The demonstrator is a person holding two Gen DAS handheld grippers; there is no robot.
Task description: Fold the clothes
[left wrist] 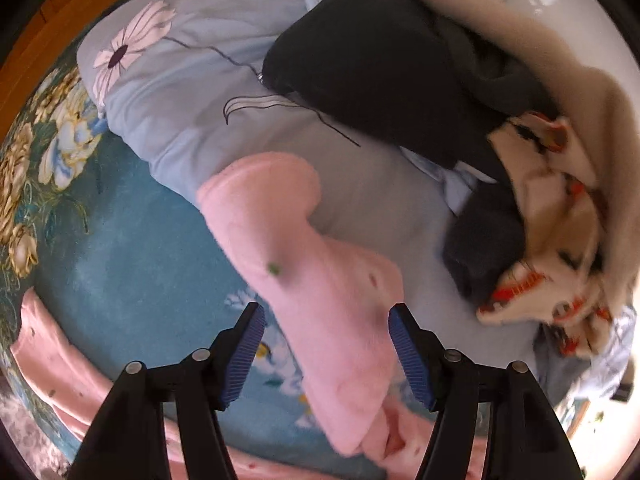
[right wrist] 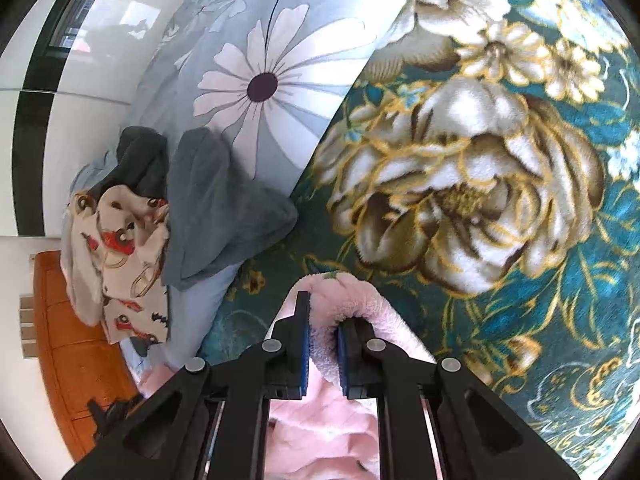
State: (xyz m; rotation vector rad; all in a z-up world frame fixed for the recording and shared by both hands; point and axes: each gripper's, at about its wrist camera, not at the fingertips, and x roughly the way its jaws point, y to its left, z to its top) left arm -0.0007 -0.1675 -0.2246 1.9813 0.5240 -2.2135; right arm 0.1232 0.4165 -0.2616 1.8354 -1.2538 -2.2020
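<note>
A fluffy pink garment (left wrist: 304, 264) lies on the teal flowered blanket (left wrist: 132, 240), one long sleeve-like part stretching up the middle of the left wrist view. My left gripper (left wrist: 326, 322) is open, its blue pads either side of that pink part, not closed on it. In the right wrist view my right gripper (right wrist: 323, 336) is shut on a fold of the pink garment (right wrist: 344, 296), which bulges over the fingertips and runs back under the gripper. More pink cloth (left wrist: 52, 356) trails along the lower left edge.
A pale blue flowered quilt (left wrist: 180, 80) lies beyond the garment. On it sits a heap of clothes: a black piece (left wrist: 380, 64), a beige one (left wrist: 520, 40), a cream one with red print (left wrist: 552, 216). Orange wooden furniture (right wrist: 76, 344) stands at the bed's edge.
</note>
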